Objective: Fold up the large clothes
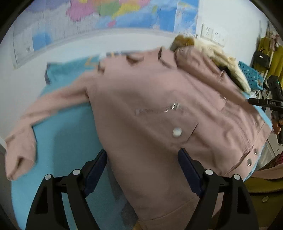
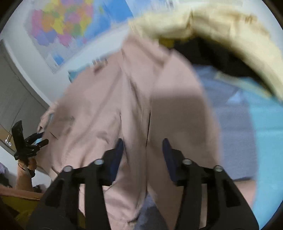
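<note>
No brand or label can be read anywhere: the small white lettering on the black bar of the right tongs, seen at the edge of the left wrist view, is too small to make out, and the writing on the coloured wall map is blurred away. The pink jacket lies spread across the blue surface, its body running from the near edge toward the far edge by the wall. Only the left wrist view shows one sleeve stretched out toward the surface's left side, a pocket flap with a pale round snap button, a short metal zip above it, and more snaps along the hem at the right. It also shows a turquoise perforated basket and yellow clothes hanging beyond the far right corner. Only the right wrist view shows the cream fur trim of the hood up close, curling around a dark lining, and the person's hand gripping the handle of the left tongs. The left tongs stand released and wide, jacket cloth lying between their blue pads without being pinched. The right tongs are half closed around a raised fold of the jacket; whether the pads actually press it I cannot tell.
</note>
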`<state>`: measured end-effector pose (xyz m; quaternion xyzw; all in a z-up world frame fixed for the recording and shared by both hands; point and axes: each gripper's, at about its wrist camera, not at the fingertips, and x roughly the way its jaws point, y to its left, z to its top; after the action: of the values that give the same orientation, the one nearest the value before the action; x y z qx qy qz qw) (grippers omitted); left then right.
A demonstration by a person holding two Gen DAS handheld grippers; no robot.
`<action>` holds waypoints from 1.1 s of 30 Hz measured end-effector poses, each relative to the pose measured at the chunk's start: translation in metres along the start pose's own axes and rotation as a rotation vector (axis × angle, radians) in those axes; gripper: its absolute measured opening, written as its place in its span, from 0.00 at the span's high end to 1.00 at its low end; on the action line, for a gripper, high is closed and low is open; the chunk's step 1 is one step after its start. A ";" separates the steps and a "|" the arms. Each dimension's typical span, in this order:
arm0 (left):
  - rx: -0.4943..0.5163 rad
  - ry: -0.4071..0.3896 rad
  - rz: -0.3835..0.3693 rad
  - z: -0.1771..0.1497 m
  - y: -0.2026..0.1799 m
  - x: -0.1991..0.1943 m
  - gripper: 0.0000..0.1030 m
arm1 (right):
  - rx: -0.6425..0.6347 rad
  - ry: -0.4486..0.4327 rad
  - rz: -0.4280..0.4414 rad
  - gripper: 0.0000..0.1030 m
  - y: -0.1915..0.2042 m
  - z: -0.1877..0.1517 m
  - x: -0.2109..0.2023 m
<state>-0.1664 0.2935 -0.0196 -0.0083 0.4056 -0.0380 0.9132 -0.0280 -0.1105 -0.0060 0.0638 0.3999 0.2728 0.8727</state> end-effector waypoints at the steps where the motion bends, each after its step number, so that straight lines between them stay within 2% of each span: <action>1: 0.013 -0.032 0.006 0.006 -0.002 -0.008 0.22 | 0.001 -0.029 -0.037 0.47 -0.005 0.005 -0.009; 4: 0.042 -0.106 0.000 0.025 -0.011 -0.023 0.21 | 0.010 -0.047 -0.120 0.36 -0.023 0.013 -0.013; 7: 0.076 -0.149 -0.018 0.044 -0.027 -0.024 0.19 | 0.026 -0.017 -0.135 0.30 -0.041 0.016 0.001; 9: 0.100 -0.159 -0.051 0.056 -0.039 -0.016 0.19 | 0.018 0.011 -0.147 0.28 -0.045 0.017 0.015; 11: 0.124 -0.146 -0.079 0.065 -0.051 -0.003 0.19 | 0.011 0.033 -0.141 0.21 -0.047 0.018 0.029; 13: 0.147 -0.125 -0.089 0.074 -0.064 0.012 0.19 | 0.011 0.054 -0.125 0.21 -0.048 0.022 0.042; 15: 0.163 -0.104 -0.113 0.084 -0.074 0.026 0.19 | 0.018 0.086 -0.074 0.27 -0.050 0.024 0.055; 16: 0.166 -0.096 -0.122 0.087 -0.077 0.032 0.19 | 0.017 0.097 -0.055 0.44 -0.050 0.024 0.057; 17: 0.171 -0.088 -0.130 0.092 -0.080 0.038 0.19 | 0.013 0.108 -0.036 0.71 -0.051 0.025 0.059; 19: 0.180 -0.076 -0.141 0.098 -0.084 0.047 0.19 | 0.010 0.111 -0.011 0.95 -0.052 0.030 0.054; 23: 0.185 -0.051 -0.157 0.109 -0.088 0.062 0.19 | 0.052 0.009 0.064 0.97 -0.056 0.047 0.011; 28: 0.180 -0.042 -0.174 0.121 -0.090 0.071 0.19 | 0.107 -0.199 0.153 0.97 -0.064 0.074 -0.070; 30: 0.184 -0.035 -0.179 0.128 -0.094 0.077 0.19 | 0.119 -0.207 0.156 0.97 -0.067 0.079 -0.079; 33: 0.203 -0.030 -0.189 0.137 -0.102 0.086 0.19 | 0.118 -0.158 0.171 0.97 -0.061 0.080 -0.070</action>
<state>-0.0141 0.1832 0.0137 0.0455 0.3834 -0.1646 0.9076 0.0195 -0.1903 0.0745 0.1699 0.3385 0.3165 0.8697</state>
